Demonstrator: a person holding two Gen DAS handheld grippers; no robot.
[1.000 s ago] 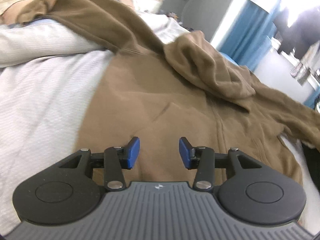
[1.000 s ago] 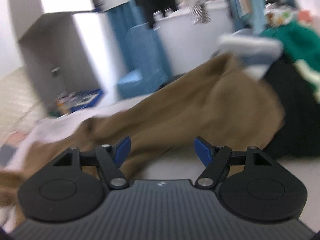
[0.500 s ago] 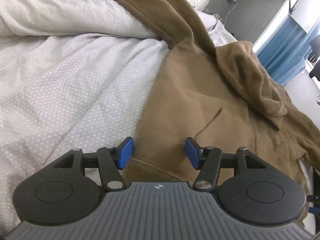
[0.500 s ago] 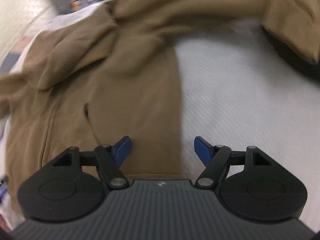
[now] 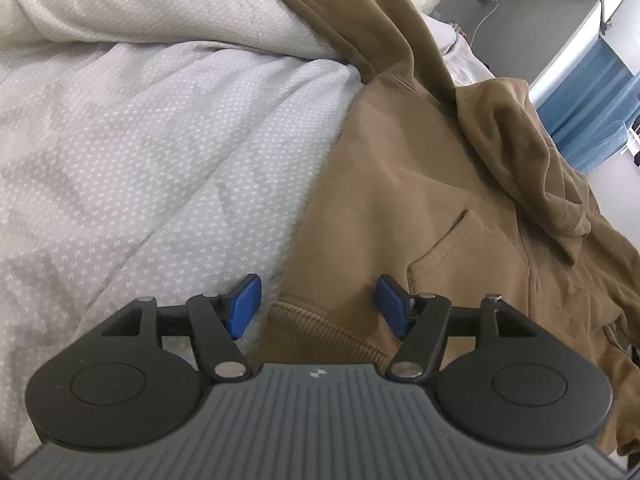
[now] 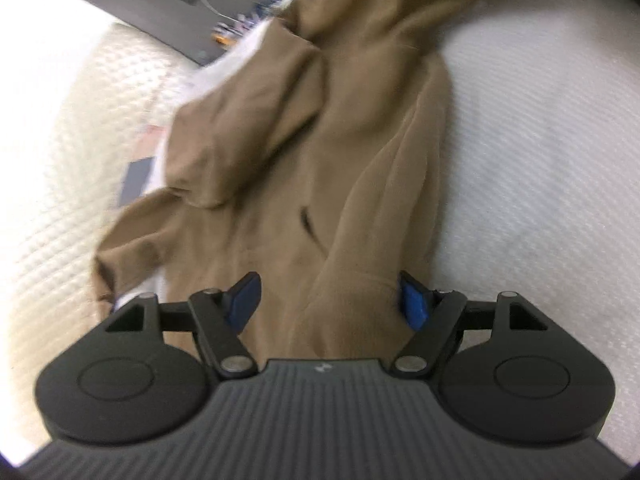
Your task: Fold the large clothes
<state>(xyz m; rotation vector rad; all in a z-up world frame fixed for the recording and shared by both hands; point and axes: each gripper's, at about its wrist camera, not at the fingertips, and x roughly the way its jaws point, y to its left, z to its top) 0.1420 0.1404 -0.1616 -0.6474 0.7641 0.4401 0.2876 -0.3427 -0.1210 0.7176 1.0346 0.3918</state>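
Observation:
A brown hoodie [image 5: 420, 184] lies spread front up on a pale patterned bedcover [image 5: 140, 140], its hood [image 5: 520, 152] flopped over the chest. My left gripper [image 5: 318, 306] hovers over the hoodie's ribbed hem corner [image 5: 320, 332]. Its jaws are opening, the hem lies between them, and the blue pads [image 5: 244, 306] stand clear of the cloth. In the right wrist view the hoodie [image 6: 320, 152] runs away from my right gripper [image 6: 328, 305]. Those jaws are wide and opening slightly around a raised fold of the hem [image 6: 352, 312]. They are not clamped.
A pocket opening [image 5: 440, 240] shows on the hoodie's front. One sleeve [image 5: 360, 12] trails up over a rumpled ridge of bedcover. A cream quilted surface [image 6: 60, 180] lies left of the hoodie. A grey wall [image 5: 500, 4] and blue curtain [image 5: 588, 92] stand beyond the bed.
The left gripper came down to the hoodie's hem corner and its jaws widened. The right gripper tipped down from facing the room to the hoodie, and its hem now lies between the jaws.

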